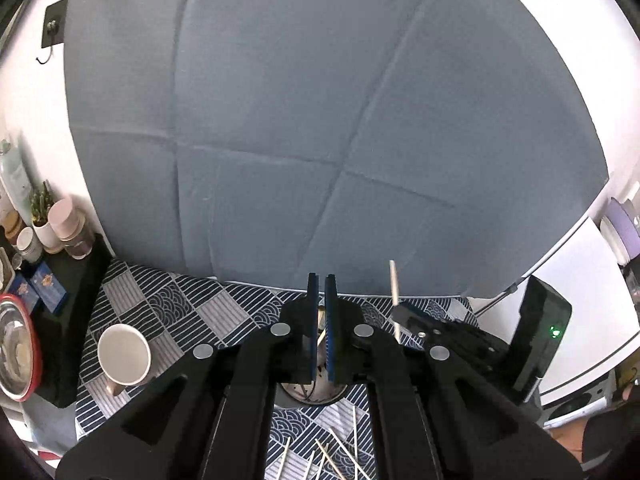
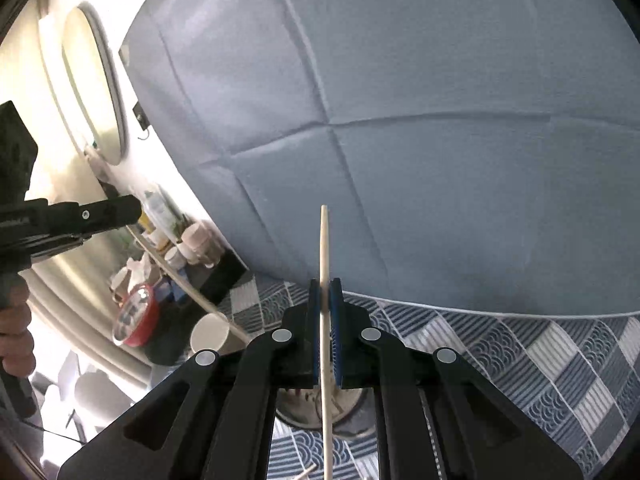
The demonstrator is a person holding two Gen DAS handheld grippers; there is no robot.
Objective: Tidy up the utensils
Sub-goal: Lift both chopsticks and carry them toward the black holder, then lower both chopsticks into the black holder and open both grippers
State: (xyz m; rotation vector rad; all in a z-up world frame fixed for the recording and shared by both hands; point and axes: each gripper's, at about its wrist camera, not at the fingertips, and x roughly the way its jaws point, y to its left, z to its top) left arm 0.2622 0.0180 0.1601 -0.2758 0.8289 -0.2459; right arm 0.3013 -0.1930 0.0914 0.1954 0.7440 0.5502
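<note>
**Chopsticks are light and skinny, so grip them mid-shaft**

Nearest to you, a scatter of loose chopsticks (image 1: pixel 320 456) lies on the patterned tablecloth (image 1: pixel 160 304), fanned out at different angles and crossing each other. They look like plain pale wood: stiff, nearly weightless, round and a bit slick. They'll roll or pivot if you nudge one end, so I'd pinch each one around the middle, not at the thin tip.

Just past them, under both sets of tongs, sits a round holder (image 1: pixel 312 394) with a dark speckled inside. That's my guess for where everything goes.

Your right gripper (image 2: pixel 325 292) is closed down on a single chopstick (image 2: pixel 325 240), held upright between the blue pads, with the tapered end poking up above them and the rest running down over the holder. The grip sits low on the stick, so expect it to swing if you move fast.

Your left gripper (image 1: pixel 321 286) is squeezed almost fully closed too, with just a sliver of gap. There's something pale between the pads lower down, and the right view shows a stick slanting off near it, but I honestly can't tell if it's actually clamped.

Further left there's a white mug (image 1: pixel 125 354) tipped on its side, well apart from the holder. Beyond that a red-rimmed metal bowl (image 1: pixel 16 348) and some jars (image 1: pixel 66 222) on a dark shelf, then the blue-grey backdrop (image 1: pixel 320 120) at the far end.
</note>
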